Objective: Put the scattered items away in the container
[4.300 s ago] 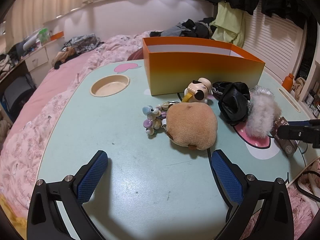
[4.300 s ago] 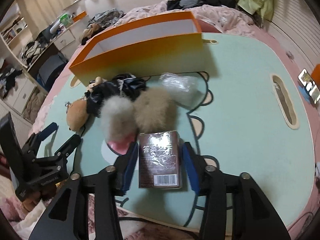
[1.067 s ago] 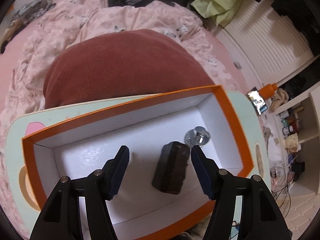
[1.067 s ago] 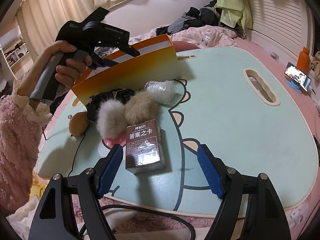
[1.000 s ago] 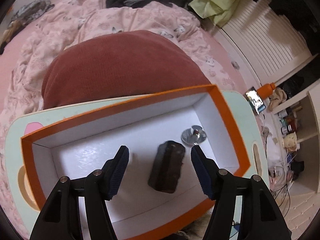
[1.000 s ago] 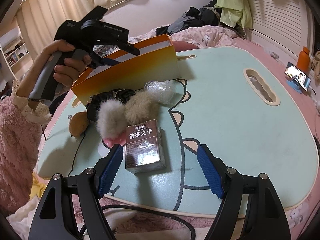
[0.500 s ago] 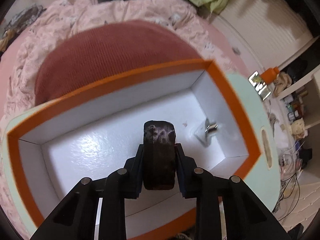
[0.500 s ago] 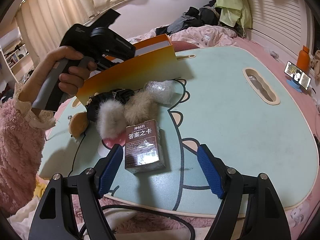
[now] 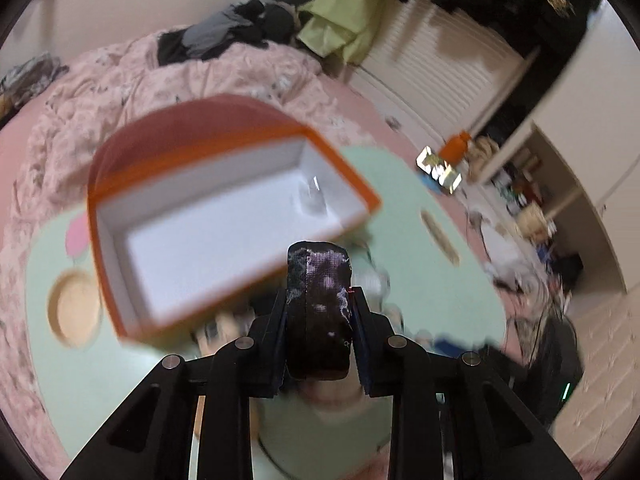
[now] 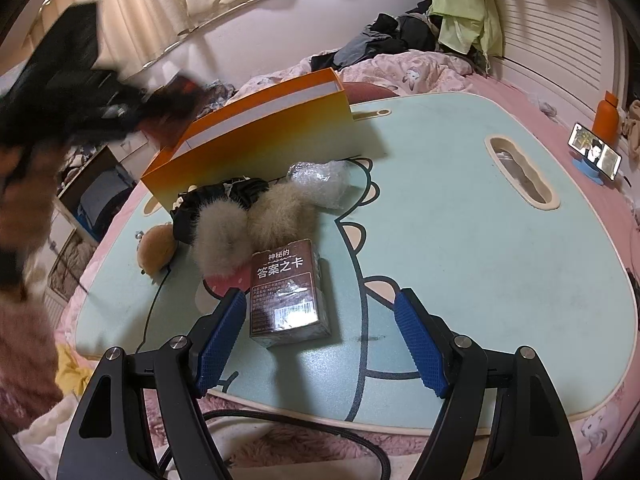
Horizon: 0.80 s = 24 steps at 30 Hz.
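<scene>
My left gripper (image 9: 320, 292) is shut on a dark, mottled brown pouch (image 9: 318, 312) and holds it in the air in front of the orange box (image 9: 224, 216). A clear shiny item (image 9: 314, 200) lies inside the box at its right end. In the right wrist view the left gripper (image 10: 80, 100) is a blur at the upper left. My right gripper (image 10: 320, 300) stands open low over the table, and the brown card box (image 10: 286, 292) lies untouched between its fingers. Two fur pompoms (image 10: 248, 228), a black fabric item (image 10: 216, 200), a bubble-wrap bundle (image 10: 320, 180) and a brown plush (image 10: 158, 248) lie in front of the orange box (image 10: 256, 140).
The mint table (image 10: 460, 260) has a long slot (image 10: 520, 172) on the right and a round recess (image 9: 74, 308) on the left. A phone on a stand (image 10: 596, 152) and an orange bottle (image 10: 606, 116) stand beyond its right edge. A black cable (image 10: 300, 420) runs along the front edge.
The left gripper shut on the dark pouch inside the box, then pulled back and up with it, out of the box. The right gripper and the card box stayed put.
</scene>
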### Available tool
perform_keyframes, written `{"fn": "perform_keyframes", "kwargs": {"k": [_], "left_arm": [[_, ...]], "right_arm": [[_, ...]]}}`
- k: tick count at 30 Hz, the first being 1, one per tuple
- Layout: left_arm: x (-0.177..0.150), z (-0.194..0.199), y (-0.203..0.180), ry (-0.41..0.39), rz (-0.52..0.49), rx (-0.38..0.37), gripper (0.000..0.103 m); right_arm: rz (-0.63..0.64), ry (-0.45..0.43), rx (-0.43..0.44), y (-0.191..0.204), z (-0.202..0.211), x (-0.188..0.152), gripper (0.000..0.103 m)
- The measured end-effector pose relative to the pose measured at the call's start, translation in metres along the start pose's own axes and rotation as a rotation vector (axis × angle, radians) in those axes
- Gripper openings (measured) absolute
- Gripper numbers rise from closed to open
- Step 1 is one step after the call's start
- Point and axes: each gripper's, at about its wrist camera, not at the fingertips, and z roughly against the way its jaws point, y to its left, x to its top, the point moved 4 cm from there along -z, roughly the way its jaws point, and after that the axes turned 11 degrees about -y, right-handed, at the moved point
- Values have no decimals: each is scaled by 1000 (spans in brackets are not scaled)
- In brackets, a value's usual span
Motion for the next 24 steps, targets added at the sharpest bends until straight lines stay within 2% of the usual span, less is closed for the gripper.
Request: {"fn": "perform_keyframes", "kwargs": {"k": [3, 7, 10, 14, 16, 18, 22, 24], "left_arm": [[-37, 1, 4, 28, 4, 5, 27], [-71, -4, 17, 26, 57, 62, 27], [-84, -14, 24, 39, 45, 90, 26], [-83, -18, 26, -4, 37, 115, 27], [-82, -19, 26, -25, 38, 110, 31], [-82, -17, 25, -52, 48, 93, 51], [-78, -5, 20, -121, 16, 95, 59], [-76, 5, 19, -151, 5, 103, 69]], "right_arm": [[4, 1, -1, 1, 0, 0, 77], [4, 1, 0, 1, 0, 0, 77], [7, 1, -2, 1, 0, 0, 77], [6, 1, -2, 1, 0, 0, 77], [7, 1, -1, 1, 0, 0, 77], [5, 0, 1, 2, 0, -1, 77], [-1, -1, 1, 3, -1, 0, 77], [0, -1, 0, 3, -1, 0, 77]]}}
